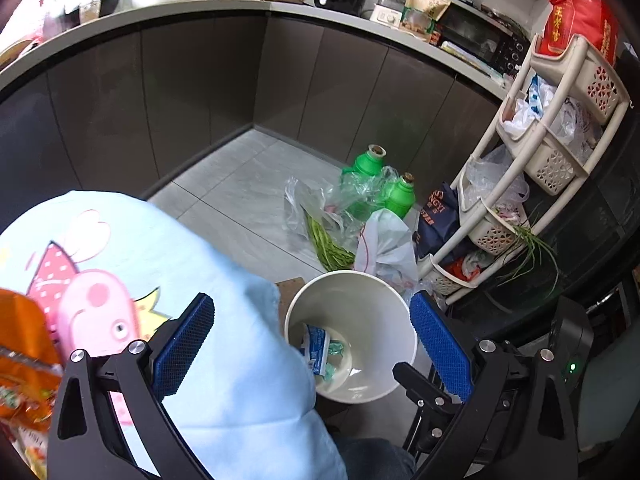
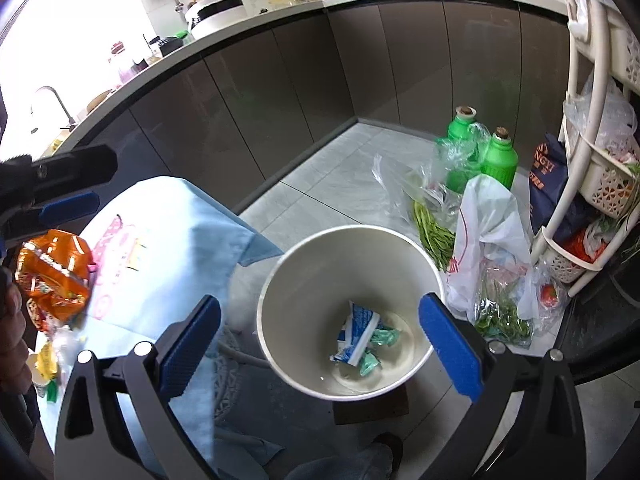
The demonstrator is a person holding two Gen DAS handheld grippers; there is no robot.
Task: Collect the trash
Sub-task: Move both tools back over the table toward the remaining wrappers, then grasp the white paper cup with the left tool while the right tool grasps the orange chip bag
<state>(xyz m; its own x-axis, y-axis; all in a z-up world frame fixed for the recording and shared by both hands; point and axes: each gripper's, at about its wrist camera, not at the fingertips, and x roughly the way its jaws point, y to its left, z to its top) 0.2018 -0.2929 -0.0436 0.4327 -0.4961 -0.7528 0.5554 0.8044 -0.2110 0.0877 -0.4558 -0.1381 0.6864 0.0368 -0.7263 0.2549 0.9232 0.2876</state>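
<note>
Orange wrapper (image 2: 54, 276): a crumpled snack packet lying on the blue cloth (image 2: 168, 240) that covers the table, its long axis running roughly away from the viewer. It lies far to the left of the right gripper (image 2: 320, 336) and well apart from it. In the left wrist view the same wrapper (image 1: 26, 364) sits just outside the left gripper's (image 1: 312, 344) left finger, so the left hand is judged the nearer one for the next pick. Whether the wrapper touches that finger cannot be told.

Bin (image 2: 348, 236): one pale round pail on the floor, ahead of and below both grippers, framed between the right gripper's fingers. Inside it lie one blue-and-white wrapper (image 2: 358, 332) and two small green scraps (image 2: 384, 336).

Grippers: two, each with blue pads. The jaws of both stand wide apart with nothing between them and nothing held. The left gripper also shows at the left edge of the right wrist view, above the orange wrapper.

More small litter (image 2: 48, 364), including a yellow and a green scrap, lies on the table near the wrapper; the count is uncertain.

Surroundings beyond the bin: two green bottles (image 2: 500, 156), one bunch of green beans (image 2: 434, 236) in clear plastic, one white bag (image 2: 488, 232), one rack (image 1: 556, 160).
</note>
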